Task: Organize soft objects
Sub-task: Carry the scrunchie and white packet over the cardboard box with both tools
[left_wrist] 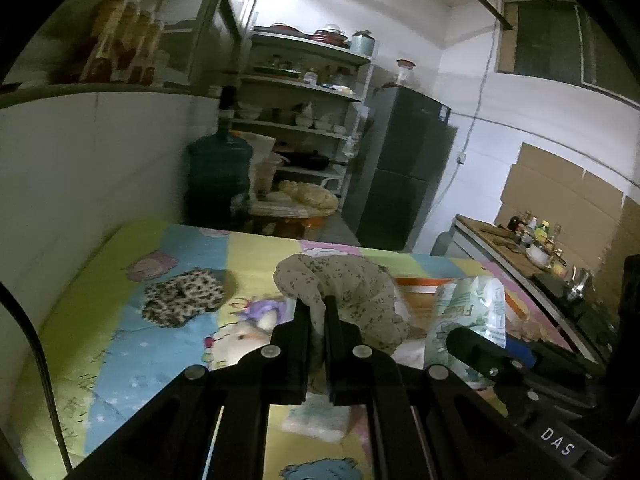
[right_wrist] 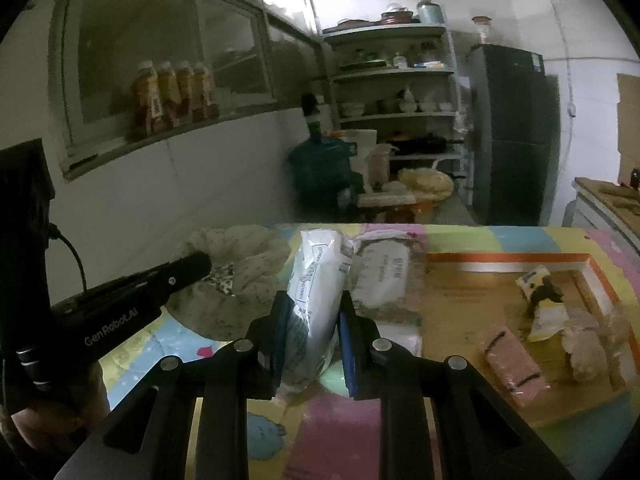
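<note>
My left gripper point(left_wrist: 318, 312) is shut on a beige floral cloth point(left_wrist: 352, 288) and holds it above the colourful mat; the cloth also shows in the right wrist view point(right_wrist: 240, 276). My right gripper point(right_wrist: 312, 300) is shut on a soft white plastic packet point(right_wrist: 316, 280), also seen in the left wrist view point(left_wrist: 472, 312). A leopard-print soft piece point(left_wrist: 182, 296) lies on the mat to the left. A wooden tray with an orange rim point(right_wrist: 508, 258) holds a pink pouch point(right_wrist: 514, 364), a beige fluffy item point(right_wrist: 588, 348) and a yellow-black packet point(right_wrist: 540, 296).
A clear-wrapped grey packet point(right_wrist: 384, 280) lies between the white packet and the tray. The cartoon-print mat point(left_wrist: 120, 344) covers the table beside a white wall. Beyond it stand a water jug point(left_wrist: 220, 172), shelves point(left_wrist: 304, 92), a dark fridge point(left_wrist: 404, 168) and a counter with bottles point(left_wrist: 532, 240).
</note>
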